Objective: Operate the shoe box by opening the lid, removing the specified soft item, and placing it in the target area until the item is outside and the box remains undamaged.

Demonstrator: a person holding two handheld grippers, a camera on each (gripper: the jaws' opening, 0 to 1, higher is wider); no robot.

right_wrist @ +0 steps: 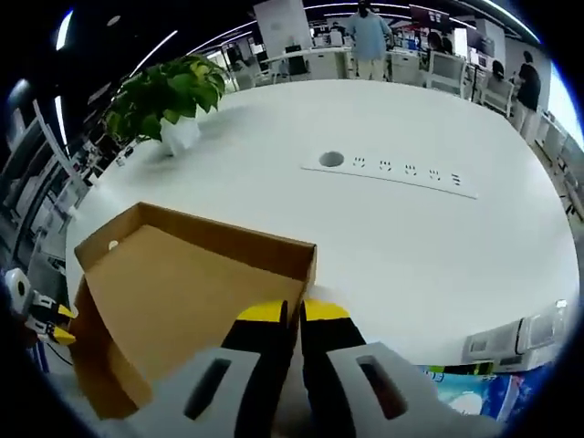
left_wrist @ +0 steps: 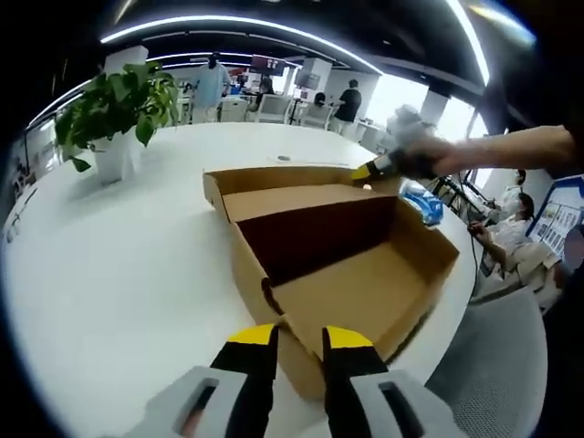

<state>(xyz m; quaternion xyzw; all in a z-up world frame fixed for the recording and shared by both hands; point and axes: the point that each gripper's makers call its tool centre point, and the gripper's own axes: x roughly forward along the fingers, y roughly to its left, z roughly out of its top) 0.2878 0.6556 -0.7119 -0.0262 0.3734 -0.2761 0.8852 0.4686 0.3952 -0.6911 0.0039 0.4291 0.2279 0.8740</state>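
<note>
The brown cardboard shoe box lies open on the white table, and what I see of its floor is bare. Its lid is folded back on the far side. My left gripper is open low in the left gripper view, its yellow-tipped jaws either side of the box's near corner. My right gripper is shut on the lid's edge; in the left gripper view it shows as the right gripper at the lid's far corner. A blue soft pack lies outside the box's right wall, also seen as the blue pack.
A potted plant stands at the far left of the table. A row of sockets is set into the tabletop beyond the lid. People and chairs are at the back and right of the room. The table edge runs close to the pack.
</note>
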